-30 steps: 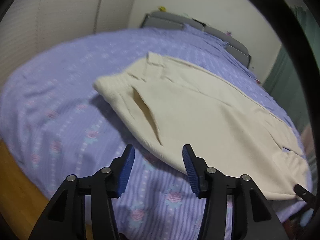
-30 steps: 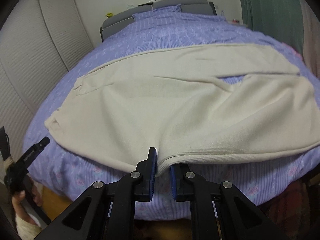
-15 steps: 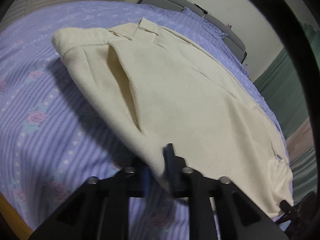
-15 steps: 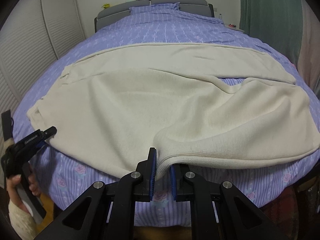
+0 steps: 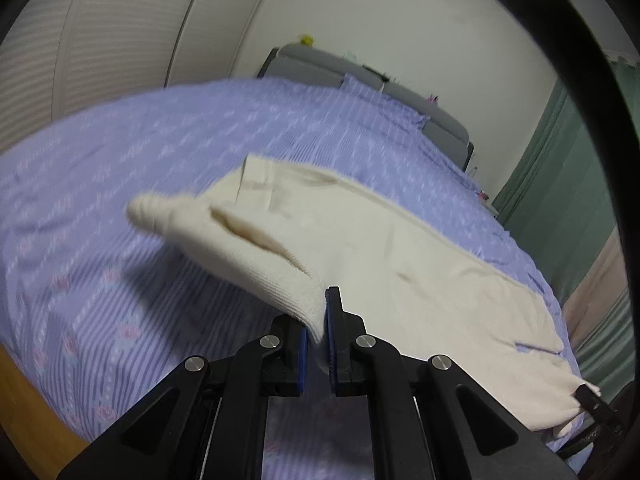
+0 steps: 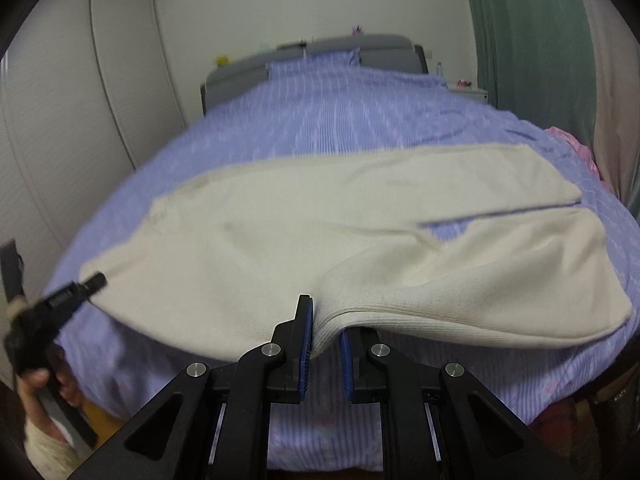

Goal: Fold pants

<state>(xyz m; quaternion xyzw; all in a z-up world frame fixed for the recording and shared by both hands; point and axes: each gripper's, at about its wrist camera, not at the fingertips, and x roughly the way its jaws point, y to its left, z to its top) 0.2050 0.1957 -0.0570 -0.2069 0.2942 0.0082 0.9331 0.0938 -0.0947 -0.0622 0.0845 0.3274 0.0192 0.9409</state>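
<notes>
1. Left wrist view: left tongs (image 5: 318,340), clamped on the near edge of the cream pants (image 5: 360,240) at the waist end, beside the pocket opening; that edge is raised off the bed (image 5: 120,280).
2. Right wrist view: right tongs (image 6: 323,344), clamped on the near leg's edge of the pants (image 6: 280,248); cloth bunches up between the pads.
3. Pants: spread across the purple bed (image 6: 360,128), far leg flat.
4. Purpose, judged: two grips along one long edge let the near leg be carried over the far one.
</notes>
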